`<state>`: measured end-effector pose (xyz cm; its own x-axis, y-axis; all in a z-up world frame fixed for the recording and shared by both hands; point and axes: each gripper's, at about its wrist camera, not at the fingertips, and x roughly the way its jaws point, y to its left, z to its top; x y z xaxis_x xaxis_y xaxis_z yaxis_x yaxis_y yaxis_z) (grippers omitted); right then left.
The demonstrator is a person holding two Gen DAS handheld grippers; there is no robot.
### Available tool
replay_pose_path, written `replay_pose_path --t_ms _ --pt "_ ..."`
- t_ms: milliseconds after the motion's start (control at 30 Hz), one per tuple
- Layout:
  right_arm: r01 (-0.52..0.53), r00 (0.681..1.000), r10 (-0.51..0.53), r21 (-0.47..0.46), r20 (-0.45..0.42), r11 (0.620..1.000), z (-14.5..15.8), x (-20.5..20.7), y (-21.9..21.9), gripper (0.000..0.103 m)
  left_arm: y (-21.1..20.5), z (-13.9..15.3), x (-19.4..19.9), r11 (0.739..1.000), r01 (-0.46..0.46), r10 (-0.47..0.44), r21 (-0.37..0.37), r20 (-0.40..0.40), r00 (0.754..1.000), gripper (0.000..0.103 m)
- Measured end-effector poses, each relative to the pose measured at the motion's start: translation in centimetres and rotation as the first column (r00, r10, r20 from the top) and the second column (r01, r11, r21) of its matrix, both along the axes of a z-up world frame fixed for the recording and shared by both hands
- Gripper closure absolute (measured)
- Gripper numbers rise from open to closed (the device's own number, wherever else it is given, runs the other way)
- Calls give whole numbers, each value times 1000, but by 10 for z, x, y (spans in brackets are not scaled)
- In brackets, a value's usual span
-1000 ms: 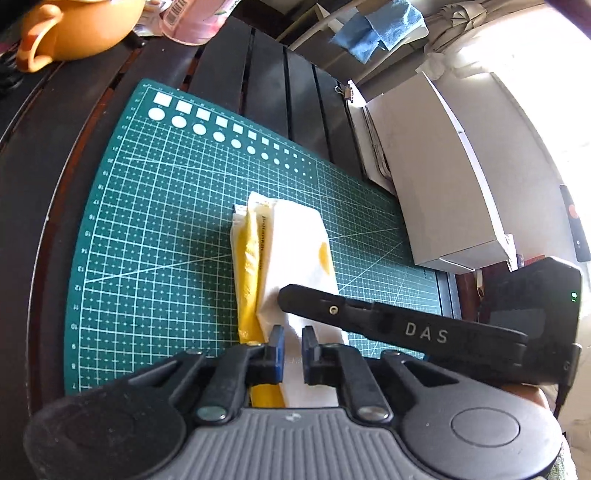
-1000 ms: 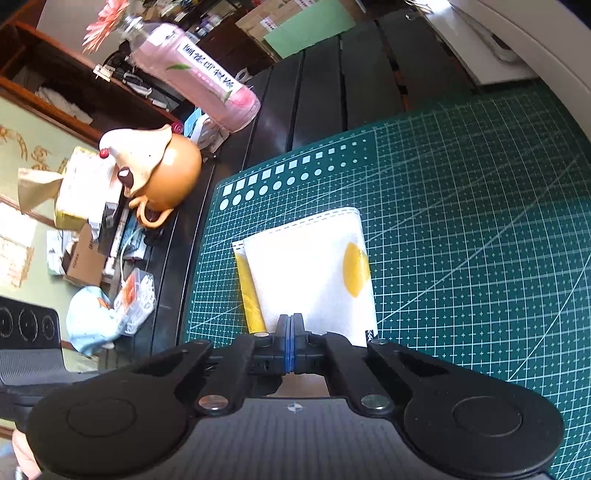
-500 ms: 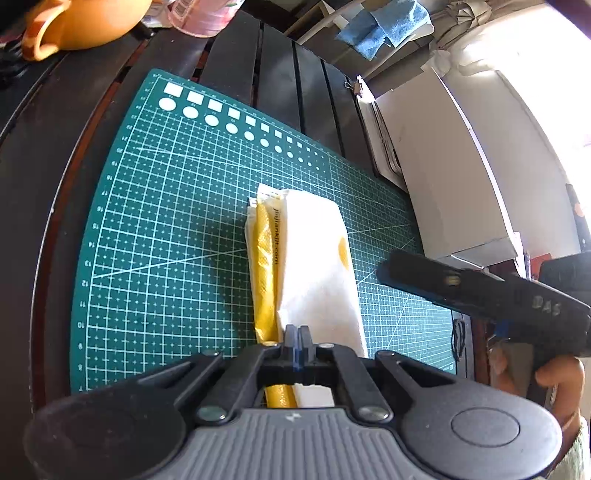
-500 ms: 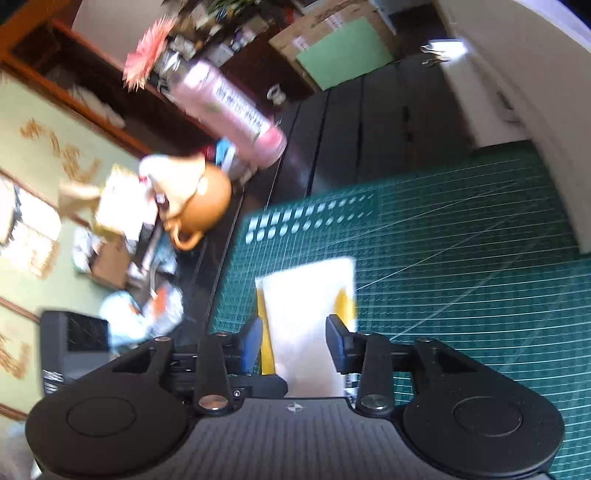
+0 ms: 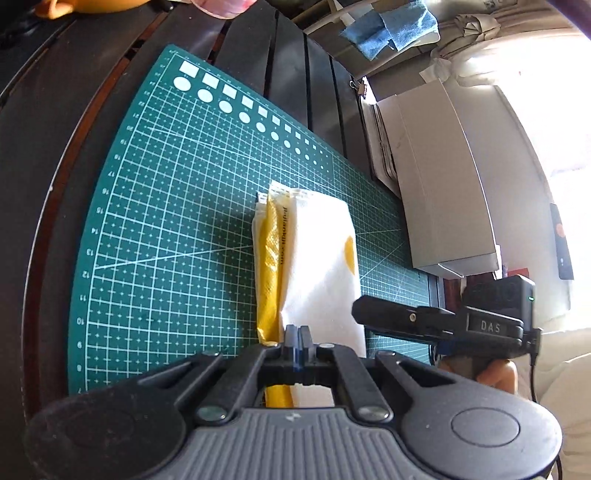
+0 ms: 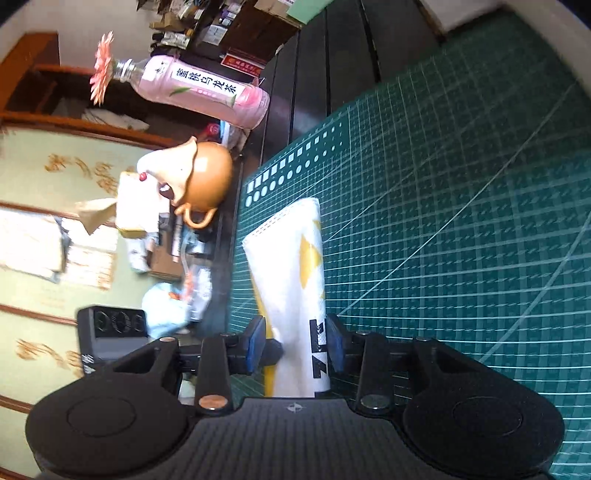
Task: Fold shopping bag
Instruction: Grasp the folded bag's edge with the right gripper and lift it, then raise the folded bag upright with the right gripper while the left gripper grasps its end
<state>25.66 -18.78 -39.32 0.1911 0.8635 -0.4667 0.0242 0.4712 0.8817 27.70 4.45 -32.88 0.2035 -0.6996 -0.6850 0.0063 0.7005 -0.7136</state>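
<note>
The folded white and yellow shopping bag (image 5: 317, 258) lies on the green cutting mat (image 5: 166, 221). My left gripper (image 5: 299, 332) is shut on the bag's near end, and more of the bag shows beneath its fingers. My right gripper (image 5: 360, 310) reaches in from the right over the bag's near right corner. In the right wrist view the bag (image 6: 295, 266) runs between the jaws of my right gripper (image 6: 295, 343). Those jaws are closing. The blue pads (image 6: 256, 343) stand on either side of the bag without pressing on it.
The mat (image 6: 461, 221) lies on a dark slatted wooden table. An orange teapot (image 6: 207, 181) and a pink bottle (image 6: 207, 92) stand beyond the mat's far corner. A white box (image 5: 443, 184) borders the mat's right edge, with a blue cloth (image 5: 391, 29) behind it.
The left gripper closed on the bag's near end. The right gripper opened, swung away to the right, rolled and came back, and its jaws now straddle the bag.
</note>
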Motion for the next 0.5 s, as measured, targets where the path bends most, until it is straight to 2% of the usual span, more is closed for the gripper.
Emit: replay_pose_path --t_ms 167,233,267,400,433,467,500 --pt "-63 997 64 -21 50 998 6 3 29 70 7 -1 0 1000 0 0 -20 -3 1000 101" --pt "-58 996 61 -44 65 997 8 3 34 81 7 0 0 1000 2 -2 -17 4 1000 101" --pt "-51 996 56 -72 68 996 9 3 36 94 6 1 -1 1000 4 -4 -13 10 1000 101" --pt "-40 996 49 -111 80 993 13 3 39 93 7 13 -2 1000 -10 9 3 43 999 98" --pt "-38 995 49 -119 89 992 15 3 39 93 8 16 -3 1000 -16 16 5 60 998 95" --pt "-30 994 42 -120 102 992 20 3 39 93 13 30 -6 999 -41 39 21 125 991 78" --pt "-18 993 32 -116 117 993 25 3 38 93 17 40 -9 996 -72 61 55 193 979 57"
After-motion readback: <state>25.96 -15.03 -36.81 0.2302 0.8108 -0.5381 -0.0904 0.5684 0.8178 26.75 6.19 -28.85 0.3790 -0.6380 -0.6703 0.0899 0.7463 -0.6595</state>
